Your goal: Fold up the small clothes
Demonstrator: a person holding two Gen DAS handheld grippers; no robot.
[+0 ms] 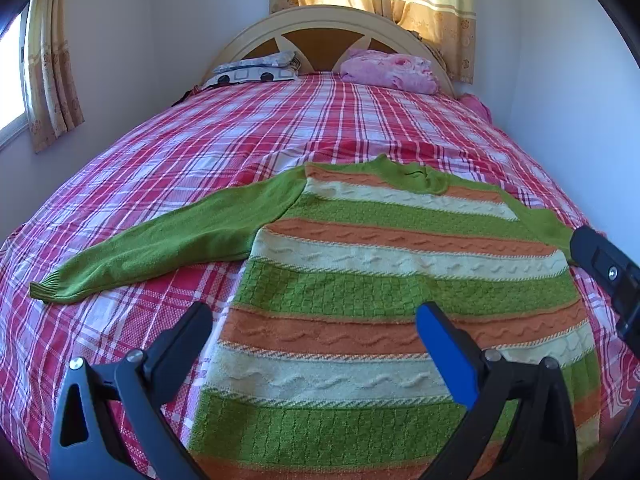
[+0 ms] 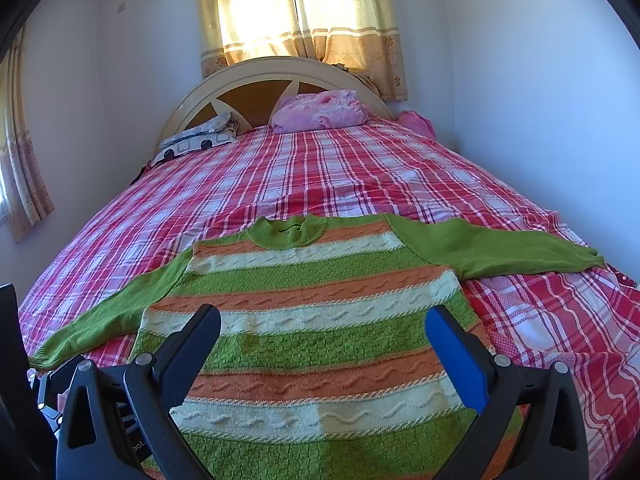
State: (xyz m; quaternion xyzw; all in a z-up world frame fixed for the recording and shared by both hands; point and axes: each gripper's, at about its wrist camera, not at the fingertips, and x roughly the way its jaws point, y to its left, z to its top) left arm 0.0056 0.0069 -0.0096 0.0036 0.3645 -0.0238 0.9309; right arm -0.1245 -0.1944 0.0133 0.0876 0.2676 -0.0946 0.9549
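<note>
A small knitted sweater (image 1: 360,288) with green, orange and cream stripes lies flat on the bed, collar away from me and both green sleeves spread out. Its left sleeve (image 1: 160,240) stretches toward the left bed edge. My left gripper (image 1: 314,320) is open and empty above the sweater's lower left part. In the right wrist view the sweater (image 2: 320,320) fills the foreground, its right sleeve (image 2: 500,248) spread to the right. My right gripper (image 2: 324,324) is open and empty above the sweater's lower body. The right gripper's body (image 1: 608,276) shows at the left view's right edge.
The bed has a red and white plaid sheet (image 1: 280,128). A patterned pillow (image 1: 256,72) and a pink bundle (image 1: 392,70) lie by the headboard (image 1: 320,24). White walls close in on both sides, and curtained windows (image 2: 296,12) are behind and left.
</note>
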